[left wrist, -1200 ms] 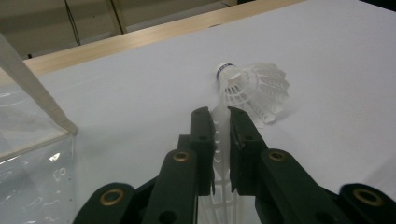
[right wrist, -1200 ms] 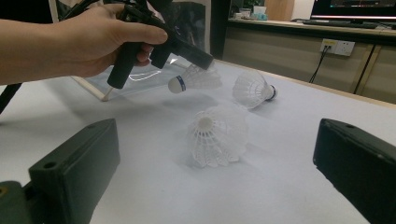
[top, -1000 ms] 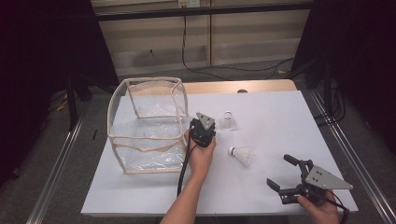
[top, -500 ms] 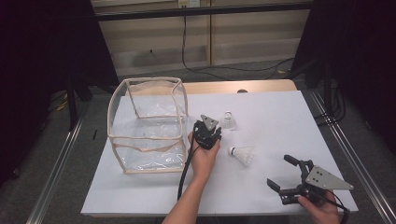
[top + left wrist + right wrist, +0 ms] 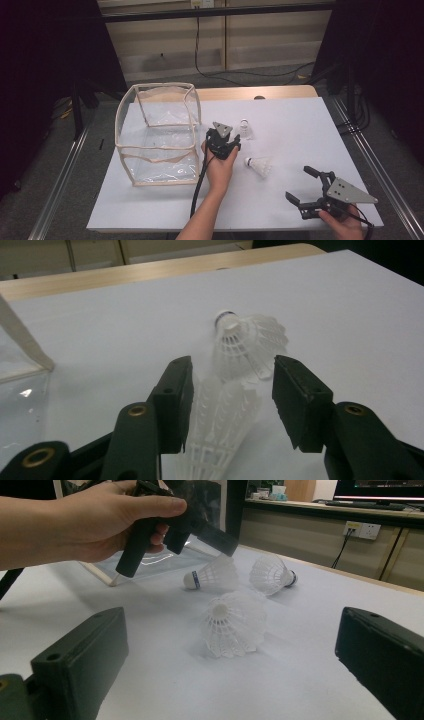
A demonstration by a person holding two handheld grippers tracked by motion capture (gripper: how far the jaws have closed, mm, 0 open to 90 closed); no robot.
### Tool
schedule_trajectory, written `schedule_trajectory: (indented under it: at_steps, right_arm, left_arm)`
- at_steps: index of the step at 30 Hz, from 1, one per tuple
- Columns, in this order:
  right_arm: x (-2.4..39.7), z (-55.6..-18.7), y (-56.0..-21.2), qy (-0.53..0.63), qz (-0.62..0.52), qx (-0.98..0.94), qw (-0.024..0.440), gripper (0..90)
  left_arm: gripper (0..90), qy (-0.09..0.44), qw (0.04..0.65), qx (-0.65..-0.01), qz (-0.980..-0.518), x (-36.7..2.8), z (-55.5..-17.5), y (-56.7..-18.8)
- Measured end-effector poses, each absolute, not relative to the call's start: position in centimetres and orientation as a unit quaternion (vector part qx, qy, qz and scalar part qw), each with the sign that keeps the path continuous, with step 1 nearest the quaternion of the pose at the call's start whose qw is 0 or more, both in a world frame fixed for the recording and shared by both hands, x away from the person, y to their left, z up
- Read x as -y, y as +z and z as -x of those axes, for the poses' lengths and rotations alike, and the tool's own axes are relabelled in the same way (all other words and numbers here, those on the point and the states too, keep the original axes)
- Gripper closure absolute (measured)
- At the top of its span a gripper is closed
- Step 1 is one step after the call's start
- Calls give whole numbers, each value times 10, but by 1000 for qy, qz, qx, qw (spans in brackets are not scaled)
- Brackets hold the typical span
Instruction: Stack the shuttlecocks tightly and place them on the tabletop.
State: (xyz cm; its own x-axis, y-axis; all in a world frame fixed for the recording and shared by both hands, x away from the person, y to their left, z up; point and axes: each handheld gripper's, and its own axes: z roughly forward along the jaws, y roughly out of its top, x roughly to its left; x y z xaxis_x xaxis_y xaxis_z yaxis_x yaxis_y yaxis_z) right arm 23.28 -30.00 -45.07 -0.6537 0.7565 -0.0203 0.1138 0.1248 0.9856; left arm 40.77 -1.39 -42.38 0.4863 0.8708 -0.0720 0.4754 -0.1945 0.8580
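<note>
beside clear plastic box, left gripper just opening to release white feathered shuttlecock; right gripper open, idle.

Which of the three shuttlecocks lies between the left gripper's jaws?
The shuttlecock with the blue band, beneath the left gripper; its skirt sits between the jaws, which have just been opening. The other two shuttlecocks lie clear.

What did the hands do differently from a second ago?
The left gripper shifted slightly right, toward the shuttlecocks, and its jaws have just been opening around a shuttlecock lying between them, pads apart from it. The right gripper, the clear bag and the other shuttlecocks stayed put.
</note>
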Motion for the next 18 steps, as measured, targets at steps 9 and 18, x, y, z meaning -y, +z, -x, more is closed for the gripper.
schedule_trajectory:
  at_steps: [9, 18]
  right_arm:
    - [301, -233, -451, 584, -313, -697, 274, 0]
    - [300, -233, -451, 582, -312, -699, 275, 0]
  left_arm:
    - [507, 235, 426, -476, -733, 7, -417, -428]
    - [570, 213, 409, -480, -746, 9, -419, -431]
